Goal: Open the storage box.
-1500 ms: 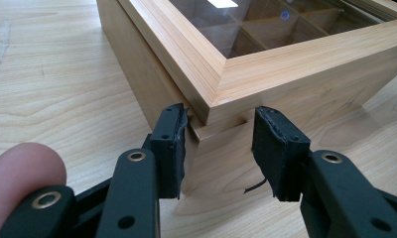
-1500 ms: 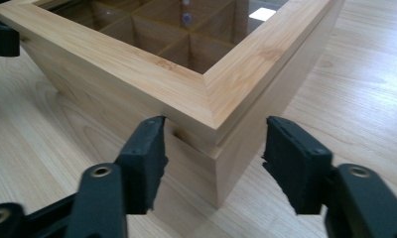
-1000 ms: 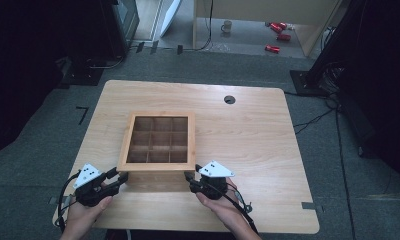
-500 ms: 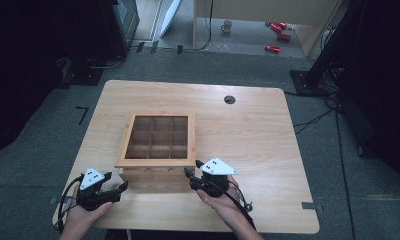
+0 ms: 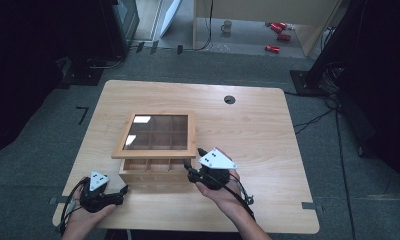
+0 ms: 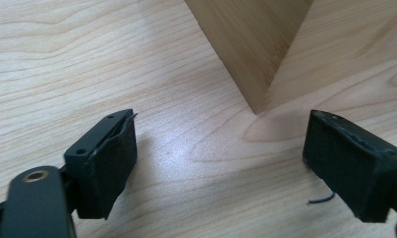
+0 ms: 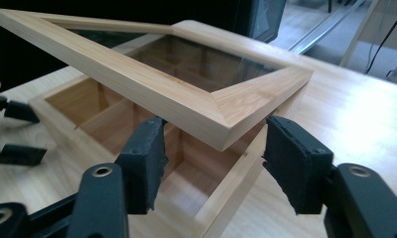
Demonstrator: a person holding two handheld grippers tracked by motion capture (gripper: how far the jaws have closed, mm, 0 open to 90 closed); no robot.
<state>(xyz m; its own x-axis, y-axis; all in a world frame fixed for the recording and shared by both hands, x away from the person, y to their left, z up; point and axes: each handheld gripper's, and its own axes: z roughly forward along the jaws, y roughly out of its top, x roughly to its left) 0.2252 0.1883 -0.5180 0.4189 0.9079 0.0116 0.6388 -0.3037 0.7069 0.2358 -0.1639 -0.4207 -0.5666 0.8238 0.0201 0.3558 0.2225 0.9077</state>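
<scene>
Tabletop [image 5: 258,125]: lid [image 7: 152,84] corner (raised) between right claw [image 7: 214,158] jaws.

Round cable hole [image 5: 229,99] near the desk's [image 5: 268,150] far edge, toward its right corner. Beyond that edge, on the floor: a mug [image 5: 227,25], red cans [image 5: 278,36], black cables [image 5: 315,117] along the right.

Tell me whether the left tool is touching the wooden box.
Apart. In the left gripper view, bare table lies between the left tool with its open jaws and the wooden box corner.
</scene>
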